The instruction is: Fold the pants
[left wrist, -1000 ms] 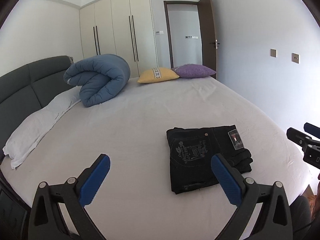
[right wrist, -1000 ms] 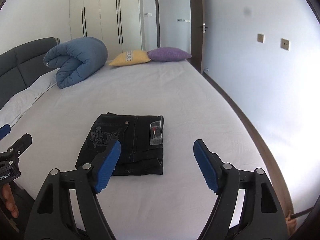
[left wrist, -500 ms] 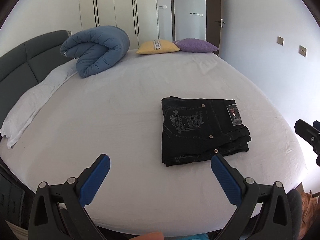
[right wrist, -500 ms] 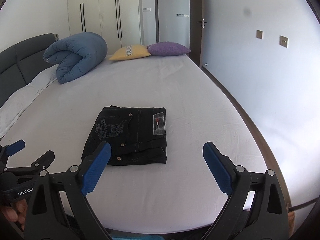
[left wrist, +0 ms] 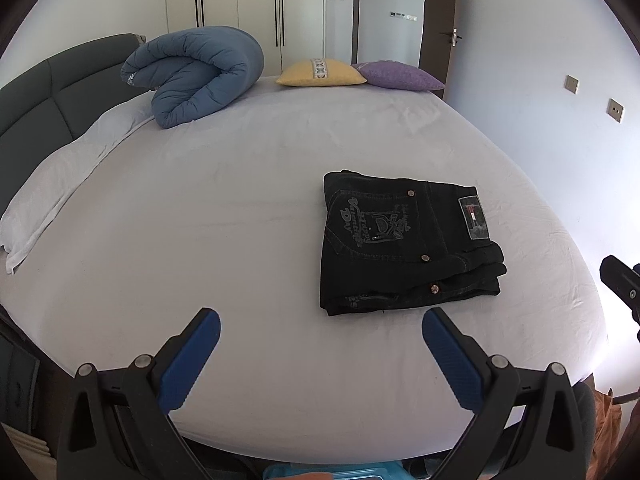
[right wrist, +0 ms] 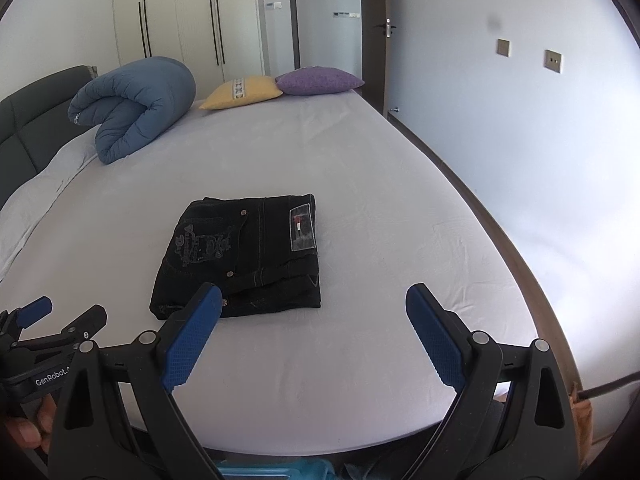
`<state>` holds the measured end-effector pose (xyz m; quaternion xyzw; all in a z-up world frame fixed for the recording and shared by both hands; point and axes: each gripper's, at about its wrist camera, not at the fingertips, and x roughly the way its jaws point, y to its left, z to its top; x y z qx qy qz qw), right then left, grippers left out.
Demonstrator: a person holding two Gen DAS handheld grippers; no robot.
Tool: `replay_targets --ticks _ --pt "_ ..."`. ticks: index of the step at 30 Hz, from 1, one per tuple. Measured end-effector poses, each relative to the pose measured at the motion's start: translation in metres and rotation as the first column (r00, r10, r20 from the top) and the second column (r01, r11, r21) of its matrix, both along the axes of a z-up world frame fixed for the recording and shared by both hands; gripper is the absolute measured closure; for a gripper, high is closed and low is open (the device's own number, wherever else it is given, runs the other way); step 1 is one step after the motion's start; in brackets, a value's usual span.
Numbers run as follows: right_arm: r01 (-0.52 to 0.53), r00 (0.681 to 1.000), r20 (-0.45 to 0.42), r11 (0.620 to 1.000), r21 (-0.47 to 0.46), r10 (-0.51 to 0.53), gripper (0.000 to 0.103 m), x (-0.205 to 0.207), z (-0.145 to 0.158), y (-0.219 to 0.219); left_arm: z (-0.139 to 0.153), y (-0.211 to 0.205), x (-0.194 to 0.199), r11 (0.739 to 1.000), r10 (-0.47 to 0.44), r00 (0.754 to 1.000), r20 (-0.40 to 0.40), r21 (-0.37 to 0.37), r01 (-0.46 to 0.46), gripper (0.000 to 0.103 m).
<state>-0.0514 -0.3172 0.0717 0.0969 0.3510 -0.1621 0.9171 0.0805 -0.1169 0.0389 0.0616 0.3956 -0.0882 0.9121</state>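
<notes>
White sheet covers the bed (left wrist: 240, 240), which fills most of the room up to a dark headboard (left wrist: 48, 92) on the left and a pale wall (right wrist: 520, 160) on the right. Folded black pants (left wrist: 404, 240) lie flat toward the near right part of the bed, with bare sheet on every side and a strip of it before the near edge. Far off sit a rolled blue duvet (left wrist: 196, 76), a yellow cushion (left wrist: 320, 74) and a purple cushion (left wrist: 400, 76). The left gripper (left wrist: 320, 344) and right gripper (right wrist: 314, 320) both hang released and empty over the near edge, clear of the pants. Against a second ago, the right jaws stand wider, both cameras tip further down, and the pants appear farther up the frame.
</notes>
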Motion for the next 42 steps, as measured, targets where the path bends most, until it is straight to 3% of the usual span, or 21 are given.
replay_targets --ticks 42 --pt "-0.017 1.000 -0.007 1.000 0.009 0.017 0.009 0.006 -0.012 0.011 -0.004 -0.001 0.000 1.000 0.007 1.000 -0.010 -0.002 -0.007 0.000"
